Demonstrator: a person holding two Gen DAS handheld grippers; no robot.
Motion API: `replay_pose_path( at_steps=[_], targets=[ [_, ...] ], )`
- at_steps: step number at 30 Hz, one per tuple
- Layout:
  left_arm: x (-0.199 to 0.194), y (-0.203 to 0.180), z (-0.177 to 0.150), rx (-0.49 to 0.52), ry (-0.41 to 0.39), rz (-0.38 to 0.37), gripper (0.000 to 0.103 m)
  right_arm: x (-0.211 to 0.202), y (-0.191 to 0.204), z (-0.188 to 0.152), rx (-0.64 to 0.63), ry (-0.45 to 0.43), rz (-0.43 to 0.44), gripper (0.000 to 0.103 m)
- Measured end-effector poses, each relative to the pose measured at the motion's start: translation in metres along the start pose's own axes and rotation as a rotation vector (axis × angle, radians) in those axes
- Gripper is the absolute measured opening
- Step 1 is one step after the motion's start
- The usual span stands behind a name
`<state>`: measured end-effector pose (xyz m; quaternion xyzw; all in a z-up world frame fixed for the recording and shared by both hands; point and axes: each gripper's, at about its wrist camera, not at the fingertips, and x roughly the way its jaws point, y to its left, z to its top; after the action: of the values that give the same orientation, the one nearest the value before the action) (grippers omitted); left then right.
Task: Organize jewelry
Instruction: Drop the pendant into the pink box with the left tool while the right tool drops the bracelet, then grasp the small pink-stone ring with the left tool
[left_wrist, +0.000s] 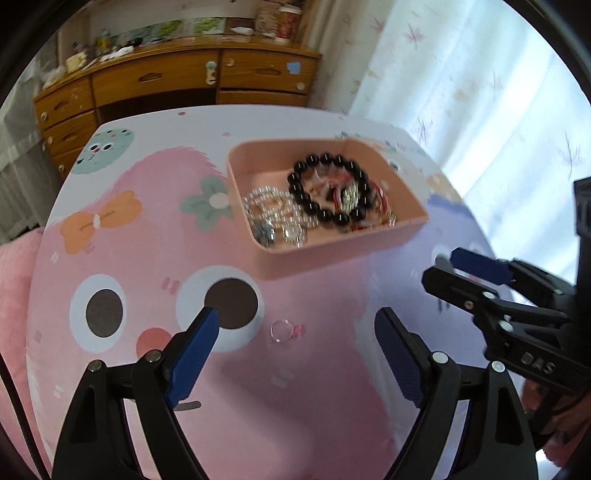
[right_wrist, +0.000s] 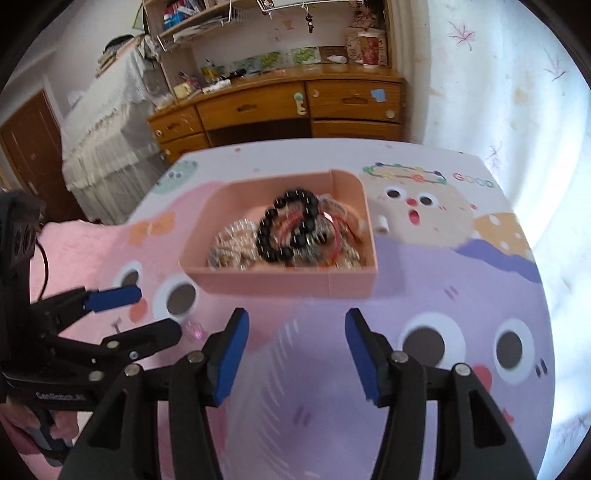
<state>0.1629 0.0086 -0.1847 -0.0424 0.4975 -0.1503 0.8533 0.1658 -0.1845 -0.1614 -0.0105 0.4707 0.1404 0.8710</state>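
Most of the jewelry already sits in the pink tray (left_wrist: 343, 254): the black bead bracelet (left_wrist: 328, 188) lies on top of red cords, with silver chains and a small watch toward the tray's left end. One piece is outside it, a small ring (left_wrist: 284, 329) lying flat on the cartoon table mat (left_wrist: 147, 229), on your side of the tray and apart from its front wall. It looks like a thin band with a pink stone, though blur makes that uncertain.

Your left gripper (left_wrist: 295, 328) is spread wide with nothing held, its blue pads standing either side of the ring without touching it. Your right gripper (right_wrist: 295, 328) is about half open and also empty, pointed at bare mat just short of the tray's front wall.

You appear to be at the pick-up of that last loose piece. The next move calls for lowering the left gripper so the pads reach the mat around the ring, closing gently on the thin band, then lifting it over the tray's front wall. Keep the right gripper clear of the left one's path.
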Motion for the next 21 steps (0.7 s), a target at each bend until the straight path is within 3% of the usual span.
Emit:
replay_pose_path(
  at_steps=[4,7,18,21],
  targets=[
    [0.012,-0.005,-0.007,0.054,0.014,0.048,0.064,0.002,0.003,-0.016,0.030,0.025,-0.012,0.055],
    [0.020,-0.004,-0.008,0.065,0.036,0.030,0.054,0.001,0.006,-0.026,0.054,0.034,-0.029,0.055],
    [0.029,-0.012,-0.015,0.169,0.050,0.017,0.031,-0.005,0.019,-0.045,0.082,0.036,-0.059,0.055],
    [0.029,-0.011,-0.015,0.177,0.045,0.018,0.019,-0.005,0.019,-0.046,0.098,0.035,-0.057,0.055]
  ],
)
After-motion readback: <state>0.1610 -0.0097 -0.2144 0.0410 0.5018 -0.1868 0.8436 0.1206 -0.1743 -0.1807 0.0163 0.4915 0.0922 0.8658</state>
